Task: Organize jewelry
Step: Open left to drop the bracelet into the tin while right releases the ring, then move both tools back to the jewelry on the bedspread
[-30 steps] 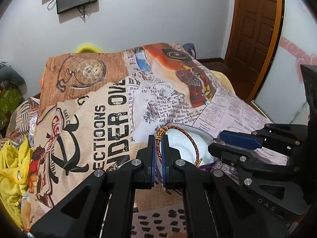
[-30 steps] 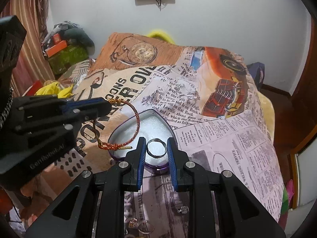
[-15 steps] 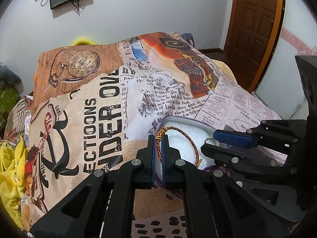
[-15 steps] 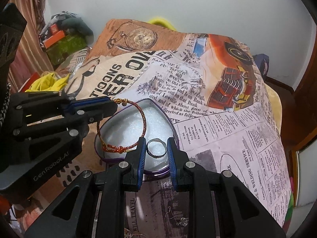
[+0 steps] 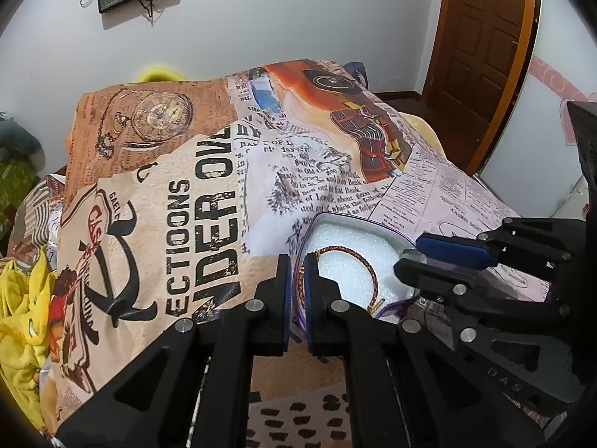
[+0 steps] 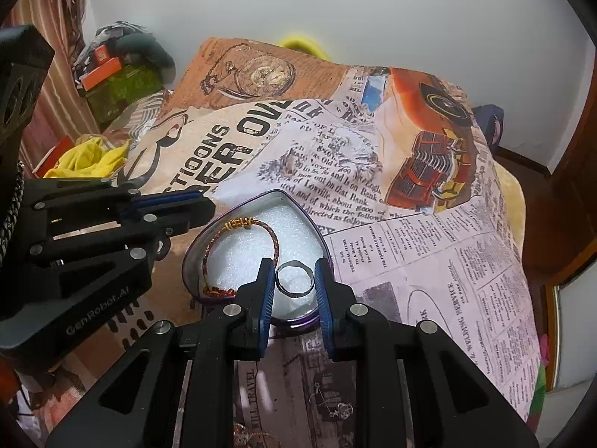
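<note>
Bedspread (image 6: 429, 246); ring (image 6: 294, 279) between right tongs (image 6: 293, 287).

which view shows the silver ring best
The right wrist view: the silver ring sits whole between the right gripper fingers, above the heart-shaped tin. In the left wrist view, that gripper's fingers hide it almost wholly.
</note>
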A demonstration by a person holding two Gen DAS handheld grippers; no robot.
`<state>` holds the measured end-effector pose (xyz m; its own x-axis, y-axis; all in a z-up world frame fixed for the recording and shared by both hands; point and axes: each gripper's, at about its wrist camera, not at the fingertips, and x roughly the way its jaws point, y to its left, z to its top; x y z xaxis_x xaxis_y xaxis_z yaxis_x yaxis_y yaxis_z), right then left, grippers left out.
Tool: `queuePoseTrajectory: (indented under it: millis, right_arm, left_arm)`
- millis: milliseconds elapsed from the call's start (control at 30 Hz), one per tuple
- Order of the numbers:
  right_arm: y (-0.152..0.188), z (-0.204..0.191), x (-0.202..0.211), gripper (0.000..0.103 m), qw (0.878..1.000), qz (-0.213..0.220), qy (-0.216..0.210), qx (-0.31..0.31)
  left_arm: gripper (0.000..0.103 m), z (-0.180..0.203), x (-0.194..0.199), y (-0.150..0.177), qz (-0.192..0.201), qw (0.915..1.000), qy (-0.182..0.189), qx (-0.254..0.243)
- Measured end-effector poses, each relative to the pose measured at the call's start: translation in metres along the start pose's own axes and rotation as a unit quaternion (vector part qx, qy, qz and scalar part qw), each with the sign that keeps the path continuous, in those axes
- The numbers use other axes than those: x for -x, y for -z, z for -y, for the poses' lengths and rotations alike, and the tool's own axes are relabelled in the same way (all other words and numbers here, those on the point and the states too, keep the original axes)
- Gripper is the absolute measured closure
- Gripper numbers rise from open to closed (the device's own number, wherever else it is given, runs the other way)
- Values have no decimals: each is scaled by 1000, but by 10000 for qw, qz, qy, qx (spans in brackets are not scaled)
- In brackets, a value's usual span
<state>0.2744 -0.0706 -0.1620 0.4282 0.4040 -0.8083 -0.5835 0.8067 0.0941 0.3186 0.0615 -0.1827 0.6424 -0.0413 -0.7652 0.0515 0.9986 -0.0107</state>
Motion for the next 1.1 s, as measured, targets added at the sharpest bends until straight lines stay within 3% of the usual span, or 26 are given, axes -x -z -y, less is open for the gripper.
queuePoseTrajectory:
  millis: [300, 600, 800, 1100]
  right_arm:
    - [3, -6, 30, 78, 9996, 187, 192, 37]
    - [9, -12, 73, 76, 9983, 490, 328, 24]
    - [21, -19, 105, 61, 9960, 760, 460, 12]
    - [47, -26, 139, 61, 9939, 943, 576, -60]
  left_arm:
    - [92, 0, 38, 5, 187, 9998, -54, 18]
    - [69, 9, 90, 19, 537, 9981, -240, -157]
    - [62, 22, 121, 32, 717, 9967, -245, -299]
    - [53, 44, 153, 57, 815, 9957, -105, -421]
